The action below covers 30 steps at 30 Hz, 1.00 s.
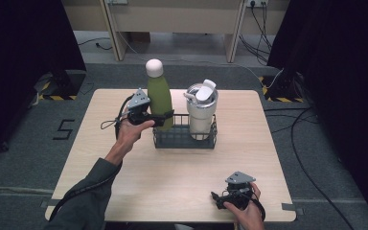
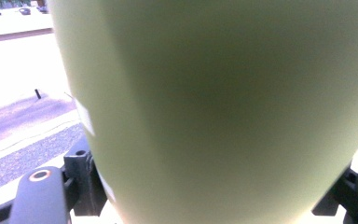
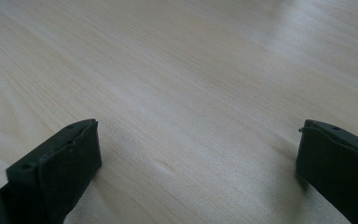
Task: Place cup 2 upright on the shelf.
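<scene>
High view shows your left gripper (image 1: 165, 118) clamping the tall green metal bottle (image 1: 159, 98) inside the dark wire basket (image 1: 184, 139). Lifted tilted, it may snag the rim. Your right gripper (image 1: 216, 197) rests open, holding nothing.

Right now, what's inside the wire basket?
Two things stand upright in the wire basket: a green bottle on its left, with the left tool around it, and a white tumbler on its right. The basket floor beneath them is covered.

The green bottle (image 1: 159, 98) and white tumbler (image 1: 201, 111) crowd the wire basket (image 1: 184, 139) (nearly touching). The table (image 1: 172, 177) in front lies open.
</scene>
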Each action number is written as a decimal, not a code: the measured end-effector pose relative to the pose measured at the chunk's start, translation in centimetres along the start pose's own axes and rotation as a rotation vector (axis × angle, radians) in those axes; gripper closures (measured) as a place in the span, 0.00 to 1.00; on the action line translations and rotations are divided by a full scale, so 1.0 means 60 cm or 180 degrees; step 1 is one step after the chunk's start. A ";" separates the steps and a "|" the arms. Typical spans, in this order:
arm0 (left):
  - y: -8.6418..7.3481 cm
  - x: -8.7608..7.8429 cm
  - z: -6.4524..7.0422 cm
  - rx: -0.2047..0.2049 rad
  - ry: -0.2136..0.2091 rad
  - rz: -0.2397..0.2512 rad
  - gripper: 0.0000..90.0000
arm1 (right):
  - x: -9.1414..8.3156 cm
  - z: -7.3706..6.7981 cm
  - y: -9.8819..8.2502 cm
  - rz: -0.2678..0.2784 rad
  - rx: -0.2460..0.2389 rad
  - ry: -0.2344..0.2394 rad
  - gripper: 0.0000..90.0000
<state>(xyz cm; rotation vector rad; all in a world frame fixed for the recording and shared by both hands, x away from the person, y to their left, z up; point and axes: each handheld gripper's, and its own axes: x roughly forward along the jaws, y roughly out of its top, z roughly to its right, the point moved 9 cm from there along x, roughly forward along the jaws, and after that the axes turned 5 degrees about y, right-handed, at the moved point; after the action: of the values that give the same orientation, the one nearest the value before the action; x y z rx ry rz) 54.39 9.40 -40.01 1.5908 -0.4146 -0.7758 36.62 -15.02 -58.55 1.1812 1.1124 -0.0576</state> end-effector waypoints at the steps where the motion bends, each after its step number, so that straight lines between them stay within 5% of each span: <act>1: -0.001 0.002 -0.001 0.0003 0.0004 -0.0006 0.23 | 0.000 0.000 0.000 -0.0002 0.0000 0.0001 0.00; 30: -0.026 0.042 -0.013 -0.0083 0.0044 -0.0047 0.23 | 0.000 0.000 0.000 -0.0002 -0.0004 0.0003 0.00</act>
<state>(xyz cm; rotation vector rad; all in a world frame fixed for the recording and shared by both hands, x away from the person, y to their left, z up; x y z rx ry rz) 56.45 8.56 -42.14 1.5755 -0.3816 -0.7780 36.62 -15.01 -58.55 1.1799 1.1134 -0.0567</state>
